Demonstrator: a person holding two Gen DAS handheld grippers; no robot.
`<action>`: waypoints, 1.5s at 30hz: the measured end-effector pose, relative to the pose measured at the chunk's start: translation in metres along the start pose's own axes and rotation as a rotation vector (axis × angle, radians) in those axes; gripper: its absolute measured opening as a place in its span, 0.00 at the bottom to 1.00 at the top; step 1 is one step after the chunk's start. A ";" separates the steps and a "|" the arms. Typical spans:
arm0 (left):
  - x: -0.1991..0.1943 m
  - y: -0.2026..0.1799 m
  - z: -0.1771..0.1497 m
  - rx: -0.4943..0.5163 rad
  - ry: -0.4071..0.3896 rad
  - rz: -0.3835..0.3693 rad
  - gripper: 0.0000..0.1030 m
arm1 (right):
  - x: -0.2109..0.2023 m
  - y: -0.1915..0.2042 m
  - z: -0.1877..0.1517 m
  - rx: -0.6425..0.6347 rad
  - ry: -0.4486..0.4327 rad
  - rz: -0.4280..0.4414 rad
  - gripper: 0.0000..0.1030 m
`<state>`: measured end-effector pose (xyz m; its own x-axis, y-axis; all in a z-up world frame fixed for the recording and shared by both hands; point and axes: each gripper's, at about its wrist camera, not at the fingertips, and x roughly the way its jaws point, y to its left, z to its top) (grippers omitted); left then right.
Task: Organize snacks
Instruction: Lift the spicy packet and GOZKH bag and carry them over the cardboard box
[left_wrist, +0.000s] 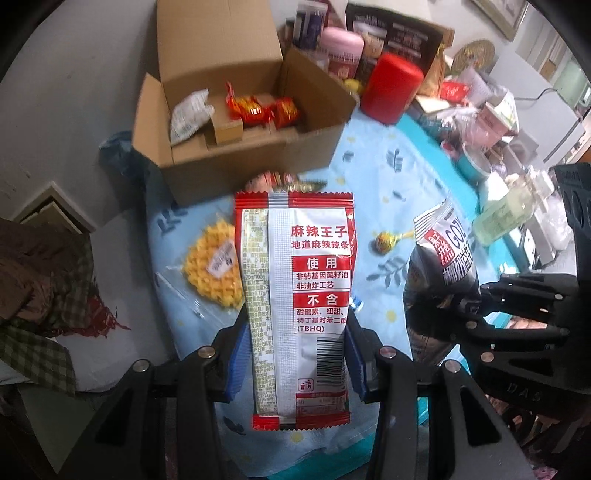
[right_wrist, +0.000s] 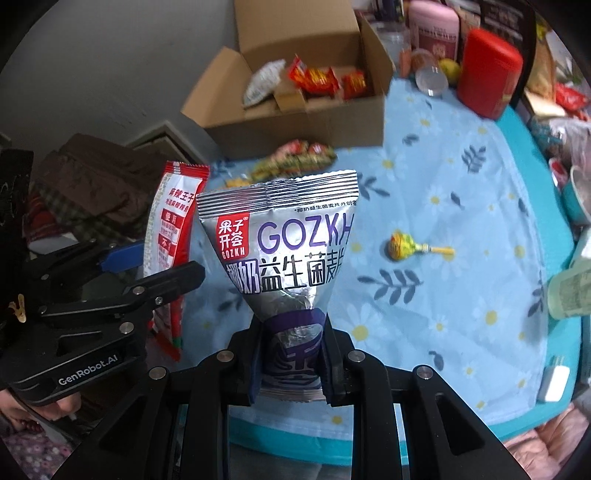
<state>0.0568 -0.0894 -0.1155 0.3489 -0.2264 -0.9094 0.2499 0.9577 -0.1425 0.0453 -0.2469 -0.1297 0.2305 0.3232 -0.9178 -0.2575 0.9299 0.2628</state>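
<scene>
blue flowered cloth (left_wrist: 373, 155) is covering the bench. left gripper (left_wrist: 295, 354) jaws are pinching a red spicy-strip packet (left_wrist: 295, 280); right gripper (right_wrist: 293, 354) jaws are pinching a silver gozkh packet (right_wrist: 284, 240). next, both are needing carrying over the open cardboard box (left_wrist: 243, 162) and dropping in.

The left gripper (left_wrist: 297, 363) points steeply down, its blue pads pressed against both sides of a red-and-white packet (left_wrist: 295, 295). Just beside it, the right gripper (right_wrist: 291, 360) tilts down likewise, pinching a silver bag (right_wrist: 284, 251).
</scene>
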 end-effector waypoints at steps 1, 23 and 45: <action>-0.006 0.001 0.002 -0.002 -0.014 0.000 0.43 | -0.004 0.002 0.001 -0.004 -0.011 0.000 0.24; -0.104 0.013 0.068 -0.017 -0.289 0.009 0.43 | -0.089 0.051 0.074 -0.115 -0.251 0.034 0.24; -0.093 0.081 0.198 -0.142 -0.396 0.089 0.43 | -0.072 0.025 0.219 -0.143 -0.321 0.066 0.24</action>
<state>0.2236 -0.0261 0.0350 0.6899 -0.1663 -0.7046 0.0859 0.9852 -0.1484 0.2276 -0.2082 0.0081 0.4857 0.4419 -0.7542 -0.4052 0.8783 0.2536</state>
